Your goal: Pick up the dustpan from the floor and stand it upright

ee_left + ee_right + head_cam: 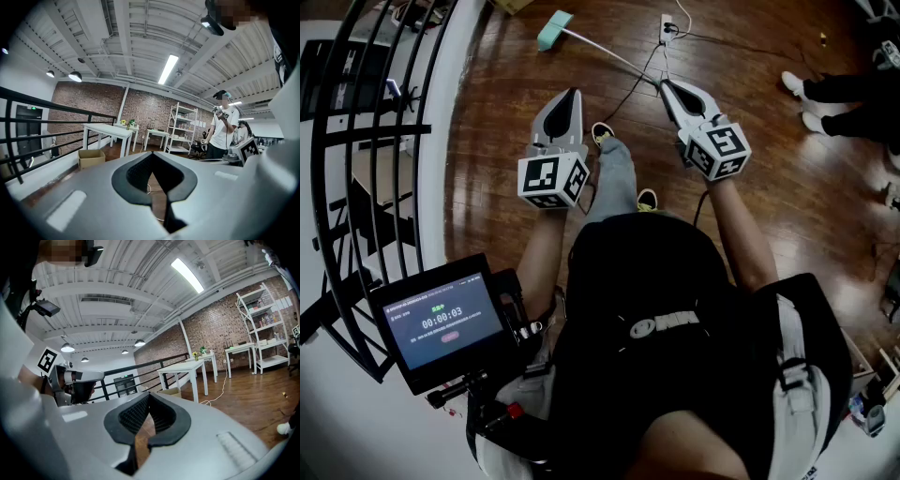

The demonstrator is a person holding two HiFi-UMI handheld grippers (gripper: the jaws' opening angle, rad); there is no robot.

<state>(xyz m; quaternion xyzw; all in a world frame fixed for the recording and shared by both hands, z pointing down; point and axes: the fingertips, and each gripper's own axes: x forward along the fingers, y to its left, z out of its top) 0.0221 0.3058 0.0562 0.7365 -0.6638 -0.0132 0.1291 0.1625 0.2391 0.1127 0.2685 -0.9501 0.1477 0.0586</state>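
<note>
**A:** Close in, both tools are out front at about waist height. The left gripper (571, 97) has its jaws together with nothing between them, and the right gripper (667, 86) is also pinched closed and empty.

**B:** So neither can take anything until its jaws part. That's my first worry: go down closed and they'd just nudge the thing along the floor (511, 84).

**A:** Just past the tips, black cables (630, 86) trail across the boards.

**B:** That's the snag risk. They seem to cross the near end of the handle (605, 53), so a lift there could drag a cord up with it.

**A:** And there's the dustpan (554, 29), lying flat on the floor well ahead, untouched.

**B:** Its long axis runs diagonally: the teal pan end points away and to the left, and the thin white handle runs back toward the right gripper. The stick is slim and probably slick. Grip it far from the pan and I'd expect the heavier end to swing or twist in the jaws.
</note>
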